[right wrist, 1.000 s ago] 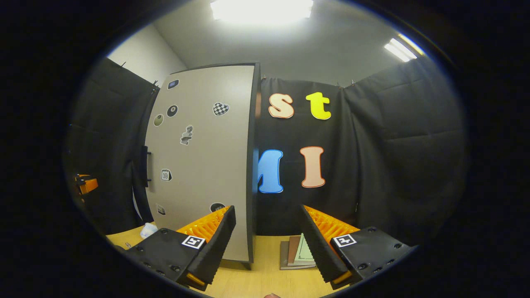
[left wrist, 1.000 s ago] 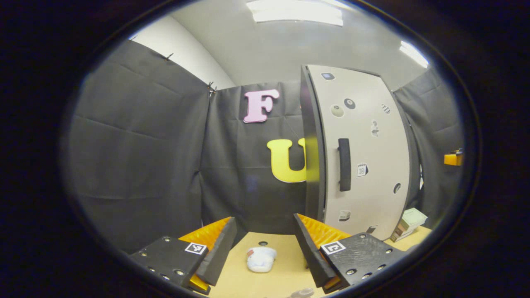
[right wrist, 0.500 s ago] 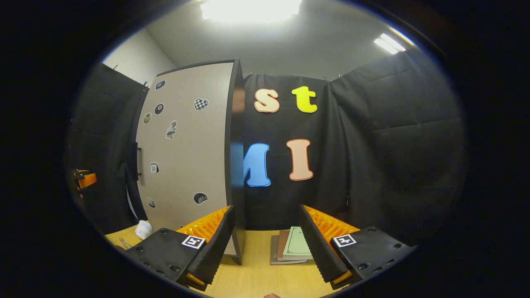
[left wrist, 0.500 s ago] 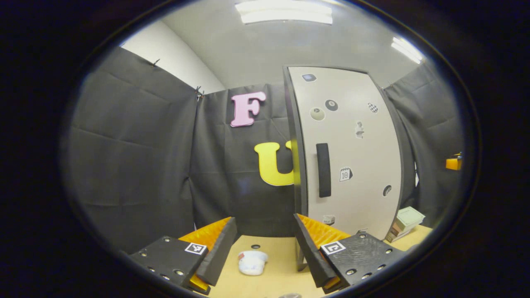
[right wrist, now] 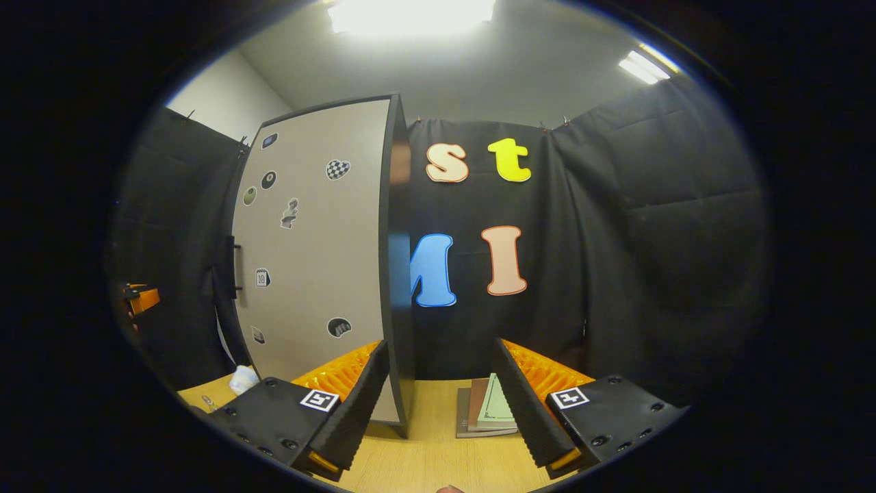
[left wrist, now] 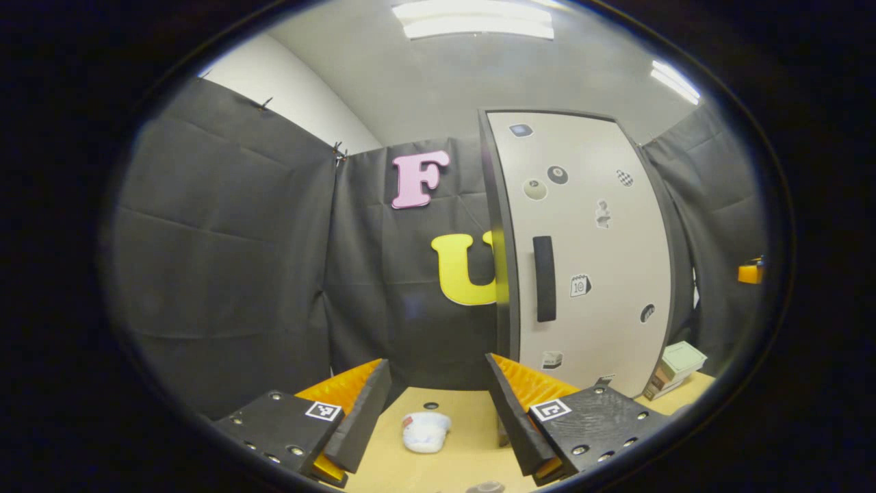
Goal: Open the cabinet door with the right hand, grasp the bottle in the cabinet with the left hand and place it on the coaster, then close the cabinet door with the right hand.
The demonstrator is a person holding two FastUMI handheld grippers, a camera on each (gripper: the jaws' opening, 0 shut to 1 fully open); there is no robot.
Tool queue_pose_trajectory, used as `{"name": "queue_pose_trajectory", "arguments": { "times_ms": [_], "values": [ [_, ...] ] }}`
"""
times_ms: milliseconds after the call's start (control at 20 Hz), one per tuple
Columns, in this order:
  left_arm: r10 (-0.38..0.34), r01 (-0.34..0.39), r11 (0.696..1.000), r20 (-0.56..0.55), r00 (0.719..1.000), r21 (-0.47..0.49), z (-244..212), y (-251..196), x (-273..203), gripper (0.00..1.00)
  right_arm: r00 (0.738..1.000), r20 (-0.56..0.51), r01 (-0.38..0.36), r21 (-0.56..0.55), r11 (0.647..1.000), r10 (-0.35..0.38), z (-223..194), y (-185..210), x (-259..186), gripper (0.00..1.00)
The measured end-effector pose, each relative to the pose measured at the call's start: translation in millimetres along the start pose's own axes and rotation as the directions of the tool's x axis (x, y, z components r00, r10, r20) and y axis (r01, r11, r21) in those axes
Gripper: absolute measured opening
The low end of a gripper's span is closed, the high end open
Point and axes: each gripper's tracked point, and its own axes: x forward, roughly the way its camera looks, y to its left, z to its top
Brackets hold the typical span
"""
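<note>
Cabinet door [right wrist: 315,253] is shut; its handle [right wrist: 231,268] is a vertical bar up and well left of the right gripper [right wrist: 438,397], whose fingers are spread, gripping nothing. Left gripper [left wrist: 434,404] sits nearer the handle [left wrist: 544,279], also spread and empty. Bottle presumably inside; can't see it. Books [right wrist: 487,413] lie on the desk [right wrist: 431,465] between the right fingers.

A: What did the left gripper [left wrist: 432,411] look like at the bottom of its view?
B: Wedge-shaped fingers, black screw-studded plates with square coded tags.
A: The right gripper [right wrist: 441,404]?
B: Same build; ribbed finger faces
</note>
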Motion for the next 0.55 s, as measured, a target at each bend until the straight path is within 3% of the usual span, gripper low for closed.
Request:
{"name": "queue_pose_trajectory", "arguments": {
  "times_ms": [400,550],
  "values": [
    [0.023,-0.023,1.000,-0.005,1.000,-0.006,-0.9,4.2,-6.4,0.86,1.000,-0.006,-0.010,-0.002,1.000,0.010,1.7,11.2,-2.8,0.96],
    [0.028,-0.028,1.000,-0.007,1.000,-0.003,-1.4,5.7,-8.4,0.82,1.000,-0.009,-0.008,0.006,1.000,0.008,1.5,12.1,-3.7,0.96]
  ]
}}
